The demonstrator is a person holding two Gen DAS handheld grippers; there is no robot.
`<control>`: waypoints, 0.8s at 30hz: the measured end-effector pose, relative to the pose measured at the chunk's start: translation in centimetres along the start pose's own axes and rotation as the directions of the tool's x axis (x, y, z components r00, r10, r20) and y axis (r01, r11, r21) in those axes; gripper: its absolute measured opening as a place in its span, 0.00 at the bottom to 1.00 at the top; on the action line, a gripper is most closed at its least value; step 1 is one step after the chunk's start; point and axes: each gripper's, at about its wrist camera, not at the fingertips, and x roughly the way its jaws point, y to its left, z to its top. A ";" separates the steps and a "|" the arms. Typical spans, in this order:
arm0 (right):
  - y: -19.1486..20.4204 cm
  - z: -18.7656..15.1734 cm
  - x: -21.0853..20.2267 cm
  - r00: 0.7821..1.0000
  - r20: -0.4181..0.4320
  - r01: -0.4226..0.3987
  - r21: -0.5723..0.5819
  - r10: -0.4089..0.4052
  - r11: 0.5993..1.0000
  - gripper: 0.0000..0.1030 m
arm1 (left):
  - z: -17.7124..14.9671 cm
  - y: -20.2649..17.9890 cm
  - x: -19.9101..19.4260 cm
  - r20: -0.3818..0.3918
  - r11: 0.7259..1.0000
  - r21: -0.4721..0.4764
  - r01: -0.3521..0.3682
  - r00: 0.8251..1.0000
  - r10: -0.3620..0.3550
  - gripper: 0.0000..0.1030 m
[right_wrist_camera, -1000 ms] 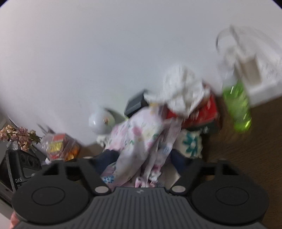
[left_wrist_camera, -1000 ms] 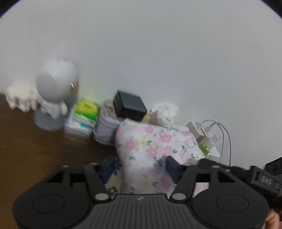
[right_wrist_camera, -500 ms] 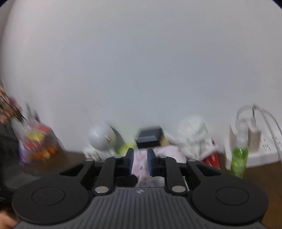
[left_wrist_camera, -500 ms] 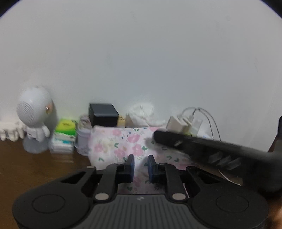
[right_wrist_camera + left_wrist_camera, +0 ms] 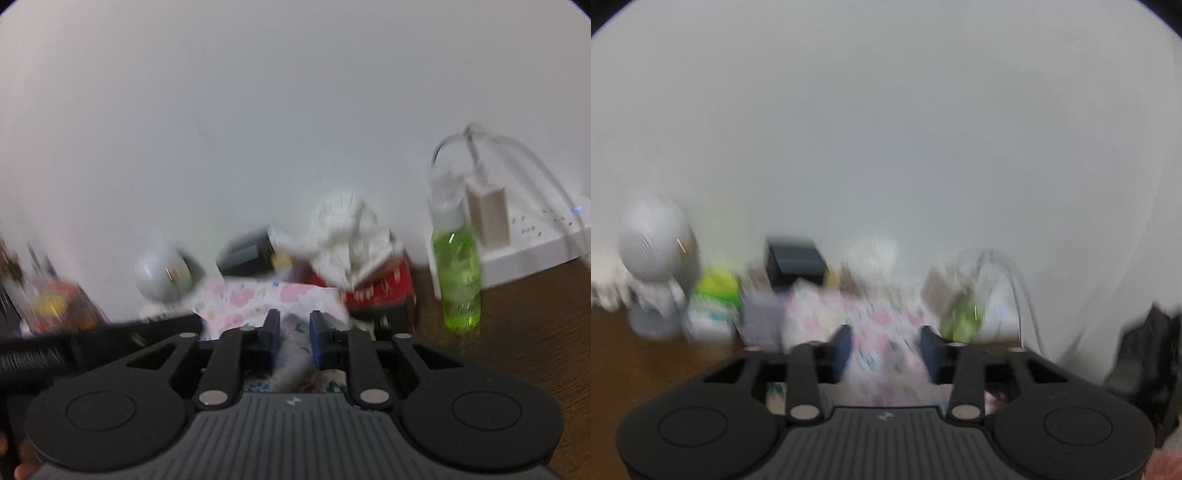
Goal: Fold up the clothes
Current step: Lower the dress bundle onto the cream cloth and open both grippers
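From the left wrist view, a round white speaker (image 5: 659,243) stands at the far left of the brown surface (image 5: 646,354), with a green-topped packet (image 5: 714,295) beside it and a black box (image 5: 796,260) behind. Next comes the floral garment (image 5: 882,332), spread low against the wall and running back between the fingers of the left hand-held gripper (image 5: 885,341). Its jaws have just been opening; they stand apart with the cloth lying between them, and the blur hides whether either pad touches it.

In the right wrist view the same garment (image 5: 258,295) lies in front of a red box (image 5: 380,288) topped with crumpled white tissue (image 5: 347,229). The right hand-held gripper (image 5: 293,334) has its jaws close together, having just eased open slightly, with a pale ridge of fabric between them; a firm pinch cannot be confirmed. Further right stand a green bottle (image 5: 458,273) and a white power strip (image 5: 532,251).

The step looks like releasing or regripping an edge. To do it well, both grippers should take matching corners, keep the edge taut and level, and stay clear of the bottle and the clutter behind.
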 end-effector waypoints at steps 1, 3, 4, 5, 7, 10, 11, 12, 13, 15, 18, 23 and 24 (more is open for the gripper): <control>0.2 0.2 -1.0 0.999 0.033 -0.020 -0.004 0.020 1.000 0.23 | 0.5 0.3 -0.3 0.014 1.000 0.010 -0.021 1.000 0.020 0.43; 1.4 0.3 -2.5 0.995 0.076 -0.068 -0.047 0.072 0.997 0.24 | 0.6 0.9 0.1 -0.004 0.998 0.020 -0.056 0.998 0.056 0.41; 2.2 0.2 -2.8 0.993 0.077 -0.082 -0.089 0.089 0.993 0.25 | 0.6 1.2 0.3 -0.017 0.997 0.024 -0.072 0.997 0.072 0.35; 3.2 -0.1 -2.8 0.993 0.071 -0.081 -0.137 0.091 0.987 0.26 | 0.4 1.5 0.7 -0.038 0.996 0.025 -0.081 0.996 0.082 0.31; 4.9 -0.8 -2.6 0.995 0.051 -0.070 -0.230 0.084 0.971 0.28 | -0.5 1.6 1.7 -0.085 0.996 0.026 -0.087 0.992 0.089 0.23; 5.8 -2.1 -1.0 1.000 -0.024 0.002 -0.322 -0.011 0.947 0.28 | -1.9 1.2 2.8 -0.110 0.996 0.033 -0.082 0.990 0.086 0.23; 5.6 -2.5 -0.5 0.998 -0.043 0.020 -0.330 -0.036 0.944 0.27 | -2.2 1.1 3.0 -0.111 0.996 0.033 -0.081 0.990 0.084 0.23; 5.3 -2.8 -0.2 0.997 -0.057 0.028 -0.331 -0.050 0.943 0.25 | -2.6 1.0 3.3 -0.113 0.996 0.033 -0.079 0.990 0.082 0.23; 4.9 -3.0 0.1 0.996 -0.064 0.033 -0.329 -0.057 0.944 0.25 | -2.8 0.9 3.5 -0.113 0.996 0.035 -0.080 0.990 0.084 0.23; 4.1 -3.0 0.3 0.996 -0.068 0.026 -0.314 -0.049 0.949 0.24 | -3.2 0.8 3.9 -0.113 0.995 0.043 -0.088 0.989 0.092 0.23; 3.5 -3.4 0.7 0.996 -0.075 0.015 -0.318 -0.041 0.948 0.23 | -3.4 0.7 4.0 -0.113 0.995 0.043 -0.095 0.989 0.099 0.23; 3.4 -3.6 0.3 0.996 -0.081 0.004 -0.331 -0.032 0.944 0.22 | -3.4 0.2 4.0 -0.112 0.993 0.053 -0.103 0.988 0.108 0.27; 3.2 -3.5 0.3 0.996 -0.082 -0.001 -0.322 -0.027 0.947 0.22 | -3.4 0.0 4.0 -0.110 0.993 0.061 -0.104 0.988 0.110 0.31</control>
